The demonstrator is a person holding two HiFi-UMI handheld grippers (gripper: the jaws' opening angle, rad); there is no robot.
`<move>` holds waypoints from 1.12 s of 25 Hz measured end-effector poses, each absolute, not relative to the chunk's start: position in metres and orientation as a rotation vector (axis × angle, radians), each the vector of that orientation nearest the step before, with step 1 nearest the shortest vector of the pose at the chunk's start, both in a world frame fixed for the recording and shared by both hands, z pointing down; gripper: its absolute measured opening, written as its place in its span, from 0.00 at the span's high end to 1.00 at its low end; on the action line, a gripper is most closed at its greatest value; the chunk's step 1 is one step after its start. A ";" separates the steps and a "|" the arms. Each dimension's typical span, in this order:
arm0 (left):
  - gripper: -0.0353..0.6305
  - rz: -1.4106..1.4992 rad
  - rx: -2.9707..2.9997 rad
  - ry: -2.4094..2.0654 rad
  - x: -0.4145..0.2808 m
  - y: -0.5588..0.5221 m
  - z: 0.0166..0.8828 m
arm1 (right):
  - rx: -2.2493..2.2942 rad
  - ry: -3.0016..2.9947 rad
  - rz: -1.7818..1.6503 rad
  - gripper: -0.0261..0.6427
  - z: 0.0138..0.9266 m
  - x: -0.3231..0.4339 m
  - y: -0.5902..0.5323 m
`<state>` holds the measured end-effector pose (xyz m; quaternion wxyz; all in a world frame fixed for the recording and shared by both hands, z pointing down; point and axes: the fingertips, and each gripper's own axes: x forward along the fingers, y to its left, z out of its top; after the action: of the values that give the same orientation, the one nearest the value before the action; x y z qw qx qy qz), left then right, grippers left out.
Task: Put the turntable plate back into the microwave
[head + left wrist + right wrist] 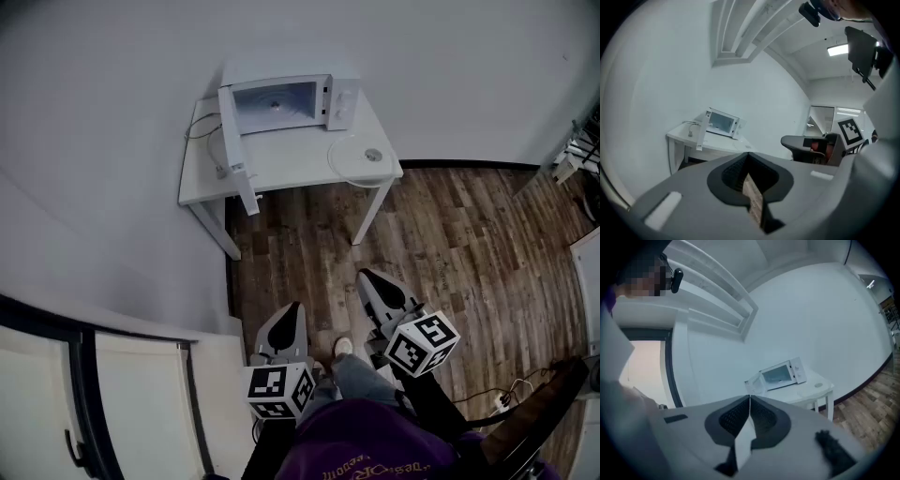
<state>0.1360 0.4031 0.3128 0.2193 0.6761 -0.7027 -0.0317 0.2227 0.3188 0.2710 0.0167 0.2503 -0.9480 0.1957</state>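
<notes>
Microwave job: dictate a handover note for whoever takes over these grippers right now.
Left gripper: fingers shut, empty, well short of the table.
Right gripper: fingers shut, empty, also short of the table.
Plate: lies flat on the table's front right corner, outside the microwave.
Microwave: at the back of the table, door swung open to the left, cavity looks empty.
Done: the door is open, nothing more.
Left: walk up, open the fingers, lift the plate, seat it in the cavity.
</notes>
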 end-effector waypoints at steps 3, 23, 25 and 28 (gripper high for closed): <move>0.94 -0.089 1.866 -1.947 0.133 0.398 0.316 | 0.782 -2.943 0.608 0.94 0.275 0.219 0.310; 0.94 -0.078 1.866 -1.964 0.098 0.261 0.318 | 0.732 -2.955 0.595 0.94 0.277 0.181 0.177; 0.94 -0.081 1.860 -1.969 0.097 0.247 0.316 | 0.726 -2.954 0.596 0.94 0.276 0.179 0.163; 0.94 -0.086 1.845 -1.976 0.096 0.230 0.316 | 0.721 -2.956 0.595 0.94 0.275 0.179 0.142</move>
<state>0.0956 0.2303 0.3162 0.2168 0.6660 -0.7131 -0.0310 0.1793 0.1416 0.2754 0.0205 0.2325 -0.9533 0.1919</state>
